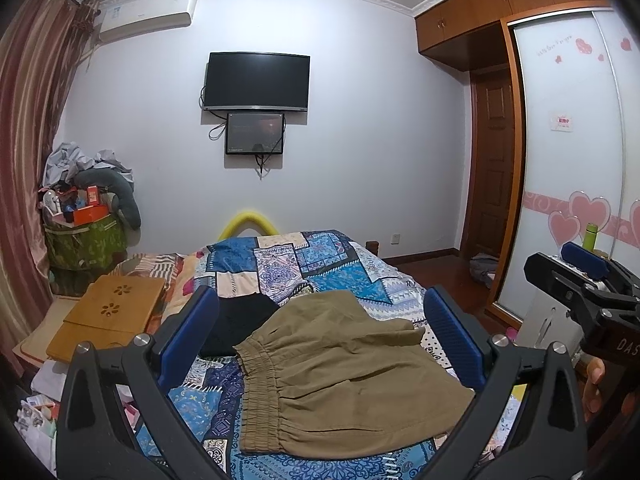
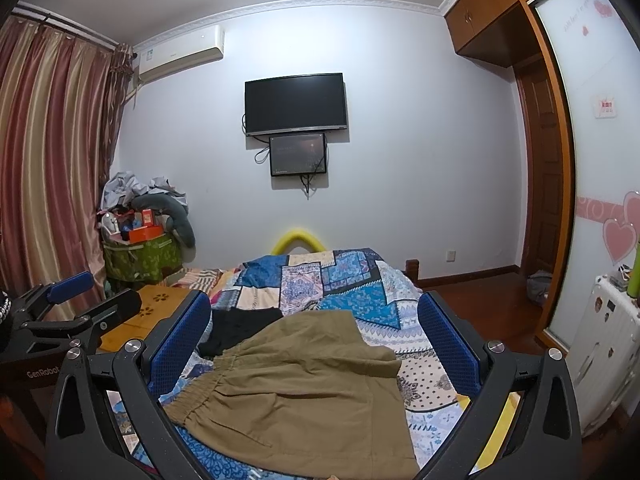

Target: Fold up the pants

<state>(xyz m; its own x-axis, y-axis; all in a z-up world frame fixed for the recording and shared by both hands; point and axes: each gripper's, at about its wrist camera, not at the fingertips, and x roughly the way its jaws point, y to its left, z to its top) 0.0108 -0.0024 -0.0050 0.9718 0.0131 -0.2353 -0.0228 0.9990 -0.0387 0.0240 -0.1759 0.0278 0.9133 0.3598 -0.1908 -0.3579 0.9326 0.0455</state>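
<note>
Left wrist view. Left gripper: jaws wide apart, blue pads on black arms, nothing between them; held above the bed, clear of the cloth. Right gripper: seen side-on at the right edge, one blue pad visible, jaws apart; a hand shows beneath it. Pants: olive-tan, elastic waistband toward the left, lying flat and bunched on the quilt, framed between the left gripper's pads. Black garment: on the quilt just behind the pants, its near edge touching or tucked under the waistband end. Wooden tray: left of the bed, flower cut-outs on top. Green bag: in the far left corner, heaped with boxes and cloth. TV: on the far wall, a smaller screen directly below it. Air conditioner: high on the wall, left. Curtain: left edge. Wardrobe: right, sliding door with pink hearts.

Right wrist view. Right gripper: jaws wide apart, empty, above the bed. Left gripper: at the left edge, jaws apart. Pants: between the right gripper's pads, waistband lower left, spread over the quilt. Black garment: beside the waistband's far end. White suitcase: right, against the wardrobe.
</note>
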